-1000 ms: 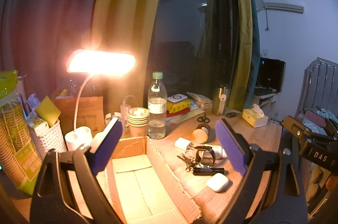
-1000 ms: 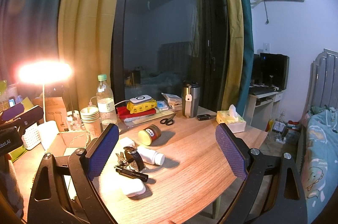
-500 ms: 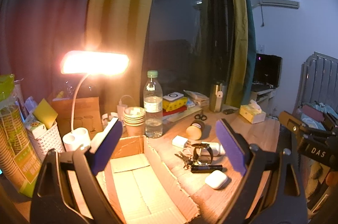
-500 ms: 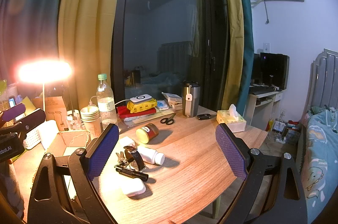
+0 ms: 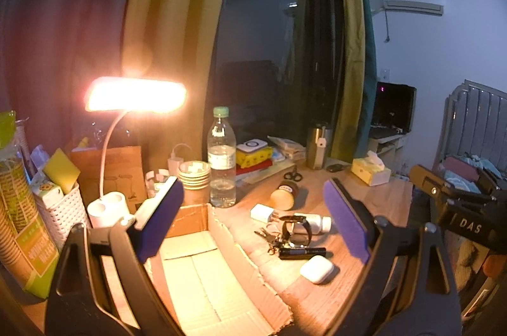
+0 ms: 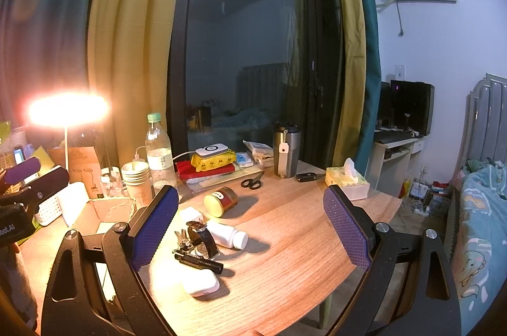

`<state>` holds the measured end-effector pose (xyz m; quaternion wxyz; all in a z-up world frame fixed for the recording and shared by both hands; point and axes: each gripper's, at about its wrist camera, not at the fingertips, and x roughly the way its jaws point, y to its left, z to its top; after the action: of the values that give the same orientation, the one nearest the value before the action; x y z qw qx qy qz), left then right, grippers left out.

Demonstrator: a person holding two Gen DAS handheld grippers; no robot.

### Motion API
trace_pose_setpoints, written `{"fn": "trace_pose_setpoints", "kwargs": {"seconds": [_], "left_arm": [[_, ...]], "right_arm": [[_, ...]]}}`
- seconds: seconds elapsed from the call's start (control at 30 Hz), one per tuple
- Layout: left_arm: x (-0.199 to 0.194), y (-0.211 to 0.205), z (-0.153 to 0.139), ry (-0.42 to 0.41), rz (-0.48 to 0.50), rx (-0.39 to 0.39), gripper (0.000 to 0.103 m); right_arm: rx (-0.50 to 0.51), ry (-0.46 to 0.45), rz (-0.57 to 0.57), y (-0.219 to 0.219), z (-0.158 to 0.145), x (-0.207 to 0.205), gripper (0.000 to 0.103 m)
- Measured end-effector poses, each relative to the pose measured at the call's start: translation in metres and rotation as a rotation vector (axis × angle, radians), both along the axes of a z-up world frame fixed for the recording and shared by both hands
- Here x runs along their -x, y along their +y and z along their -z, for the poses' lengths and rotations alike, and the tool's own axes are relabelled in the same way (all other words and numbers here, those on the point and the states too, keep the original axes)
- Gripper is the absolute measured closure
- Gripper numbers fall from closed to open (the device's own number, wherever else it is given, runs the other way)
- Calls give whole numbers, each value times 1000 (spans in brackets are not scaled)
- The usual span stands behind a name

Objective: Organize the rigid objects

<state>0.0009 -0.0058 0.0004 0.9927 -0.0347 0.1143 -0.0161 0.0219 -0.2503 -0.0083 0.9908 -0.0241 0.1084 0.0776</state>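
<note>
With both claws spread wide and holding nothing, I've got the left gripper hanging over the open cardboard box, whose inside looks bare from the left wrist view, and the right gripper hanging above the wooden desk. Loose items sit clustered on the desk just right of the box. From the right wrist view: white earbud case at 6 o'clock of the cluster, black pen-like stick just behind it, key bunch and black-strap watch touching each other mid-cluster, white pill bottle lying on its side at 3 o'clock, small white cube charger at 12 o'clock, red-and-yellow tin on its side beyond that. Scissors, steel tumbler and tissue box are farther back toward the window. Lit desk lamp, water bottle and paper cup stack stand behind the box. Neither claw is touching any item.
</note>
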Motion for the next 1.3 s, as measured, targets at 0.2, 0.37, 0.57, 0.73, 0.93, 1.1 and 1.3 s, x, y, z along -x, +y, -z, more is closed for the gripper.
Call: {"fn": "trace_pose_setpoints", "kwargs": {"seconds": [0.2,0.37,0.57,0.73,0.93,1.1,1.3], "left_arm": [[-2,1,-1,8,-15,-6,12],[-2,-2,0,6,-18,-9,12],[-1,-2,0,2,-19,-5,12],[-2,-2,1,3,-19,-3,12],[-1,-1,1,0,-25,-2,12],[-9,7,7,59,-58,-8,12],[-24,36,42,214,-135,30,12]], "right_arm": [[0,0,0,0,0,0,8],[0,-1,1,0,1,0,8],[-2,6,6,-1,0,-1,8],[-2,5,3,-1,2,-3,8],[0,7,2,0,3,-2,8],[12,28,-7,6,8,-9,8],[25,104,-26,14,34,-31,8]]}}
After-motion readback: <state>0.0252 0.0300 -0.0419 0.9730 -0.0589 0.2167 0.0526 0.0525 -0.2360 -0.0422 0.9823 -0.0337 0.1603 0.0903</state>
